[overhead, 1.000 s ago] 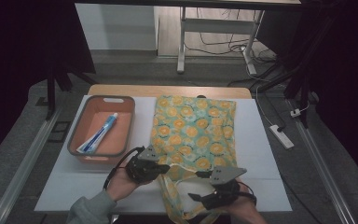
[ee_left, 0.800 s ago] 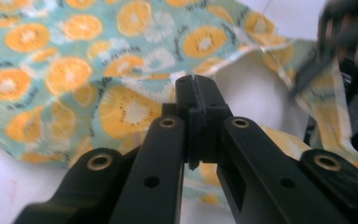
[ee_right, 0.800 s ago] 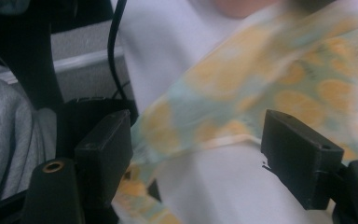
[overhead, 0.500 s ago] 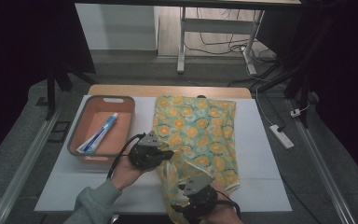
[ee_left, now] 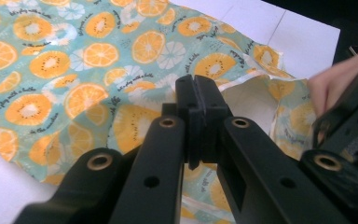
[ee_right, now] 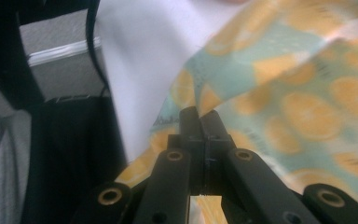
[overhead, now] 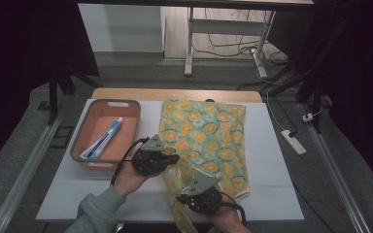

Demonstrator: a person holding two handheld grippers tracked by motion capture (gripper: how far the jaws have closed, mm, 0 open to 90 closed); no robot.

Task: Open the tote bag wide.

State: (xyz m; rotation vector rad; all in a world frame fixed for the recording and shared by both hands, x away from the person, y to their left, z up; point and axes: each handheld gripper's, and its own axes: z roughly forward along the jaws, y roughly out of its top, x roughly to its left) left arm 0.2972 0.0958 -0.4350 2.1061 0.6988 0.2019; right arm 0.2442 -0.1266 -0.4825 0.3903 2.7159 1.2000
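Note:
A cloth point(overhead: 204, 131) printed with orange slices on teal lies on the white table point(overhead: 272, 184), its near left part lifted and bunched. My left gripper point(overhead: 175, 159) is at the cloth's left edge, with its jaws shut on the fabric point(ee_left: 51, 56); the tips point(ee_left: 196, 88) meet over a raised fold that shows the pale underside. My right gripper point(overhead: 187, 194) is at the table's front edge. Its jaws have just been closing and now pinch the cloth's near edge point(ee_right: 317, 93) at the tips point(ee_right: 199, 119). The right hand and its gripper point(ee_left: 345, 116) also show at the right of the left gripper view.
An orange tray point(overhead: 80, 145) at the table's left holds a toothpaste tube point(overhead: 104, 141). A white power strip point(overhead: 291, 141) lies on the floor to the right. A desk frame point(overhead: 189, 43) with cables stands behind the table.
My right gripper has moved left along the front edge and shut on the cloth's near edge. The left gripper has stayed in place, still shut.

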